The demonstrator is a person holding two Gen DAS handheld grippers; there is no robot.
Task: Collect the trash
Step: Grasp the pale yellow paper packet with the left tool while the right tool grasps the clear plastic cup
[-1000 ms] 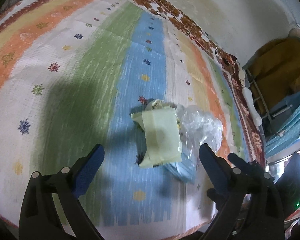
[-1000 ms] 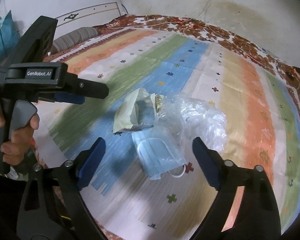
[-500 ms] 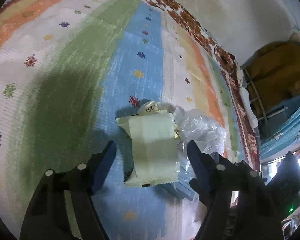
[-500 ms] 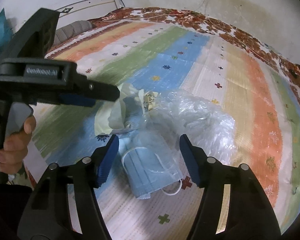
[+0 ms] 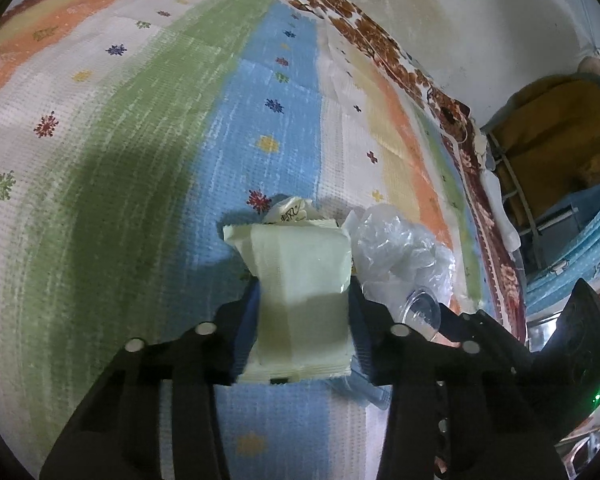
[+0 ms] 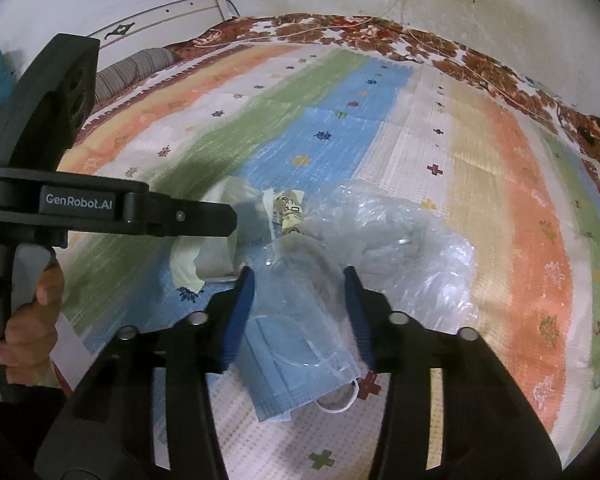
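Note:
A pile of trash lies on a striped bedspread. My left gripper (image 5: 304, 300) has its jaws closed against both sides of a pale green wrapper (image 5: 300, 276). Behind the wrapper sits a crumpled printed paper (image 5: 290, 212), with clear crumpled plastic (image 5: 396, 248) to its right. My right gripper (image 6: 300, 284) straddles the clear plastic bag (image 6: 380, 240) and a blue face mask (image 6: 296, 364), its jaws narrowed around the plastic. The left gripper (image 6: 204, 220) also shows in the right wrist view, over the green wrapper (image 6: 188, 268).
The bedspread (image 6: 440, 152) has coloured stripes and a floral border, against a stained wall (image 6: 480, 12). A headboard and striped pillow (image 6: 136, 68) are at the far left. A chair with a mustard cloth (image 5: 548, 136) stands beside the bed.
Both grippers moved forward and down into the pile and their jaws narrowed. The left closed onto the green wrapper, the right closed in around the plastic bag over the mask.

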